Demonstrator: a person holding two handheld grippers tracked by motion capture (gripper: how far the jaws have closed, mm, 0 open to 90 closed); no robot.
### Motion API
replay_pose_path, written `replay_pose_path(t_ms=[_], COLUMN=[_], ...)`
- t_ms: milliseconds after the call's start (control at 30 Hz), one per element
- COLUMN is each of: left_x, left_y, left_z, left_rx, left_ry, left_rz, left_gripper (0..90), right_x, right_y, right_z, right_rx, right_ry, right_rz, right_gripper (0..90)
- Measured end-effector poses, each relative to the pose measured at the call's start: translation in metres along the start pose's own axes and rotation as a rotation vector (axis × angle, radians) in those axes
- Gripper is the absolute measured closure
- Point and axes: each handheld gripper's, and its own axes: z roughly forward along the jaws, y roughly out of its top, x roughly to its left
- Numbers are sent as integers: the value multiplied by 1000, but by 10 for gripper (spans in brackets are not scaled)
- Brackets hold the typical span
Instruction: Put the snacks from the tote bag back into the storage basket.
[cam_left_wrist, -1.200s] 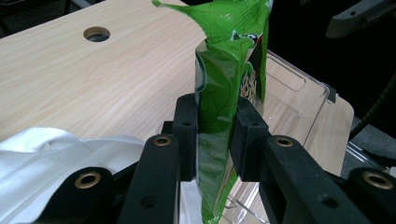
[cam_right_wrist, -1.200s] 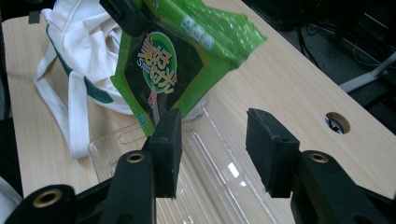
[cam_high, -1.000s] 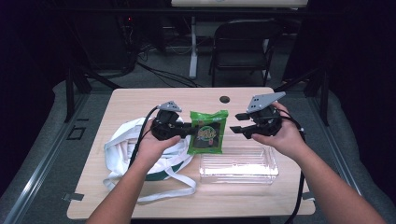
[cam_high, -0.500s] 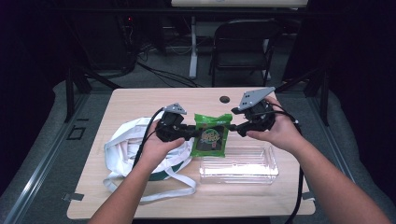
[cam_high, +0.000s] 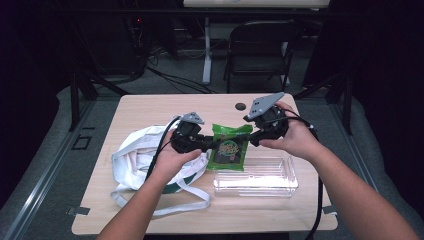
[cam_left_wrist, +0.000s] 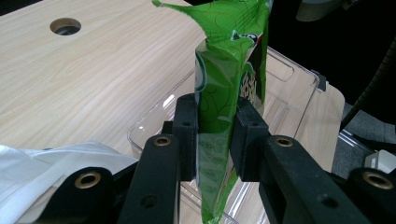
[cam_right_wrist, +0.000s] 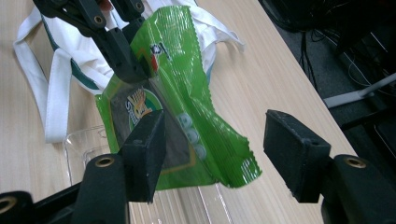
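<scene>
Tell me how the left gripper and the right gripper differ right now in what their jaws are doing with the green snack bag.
The left gripper is shut on the green snack bag, pads pressed on both faces; the right gripper stands open, its jaws having just been opening, touching nothing. The left gripper alone holds the bag above the clear tray; the right gripper sits at the bag's far edge. Both are black, hand-held, and aimed at the bag.

Two bare forearms, wearing no sleeves, are showing beside the table (cam_high: 150, 107). Each hand is carrying a black two-jaw gripper: the left gripper (cam_high: 209, 145) and the right gripper (cam_high: 252, 138) are each wearing a grey three-cornered plate on top and trailing a black cable toward the table's near edge. Brass-coloured rivets are glinting along the black jaw arms, which are ending in square black pads (cam_right_wrist: 147, 149).
</scene>
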Motion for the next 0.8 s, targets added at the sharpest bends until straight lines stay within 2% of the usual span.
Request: replay_pose_path(t_ms=[300,600,800], left_x=[-3,-8,-9], left_y=[2,4,3], left_z=[3,2,2], left_rx=[0,-11,-10], left_ry=[-10,-20,-32], left_rz=[9,33,39], left_gripper=[745,745,746], right_x=[4,5,2], right_y=[7,8,7], right_z=[9,17,20], right_rx=[24,72,86], right_ry=[31,67,118], right_rz=[-31,-71,-62], right_gripper=[384,457,520])
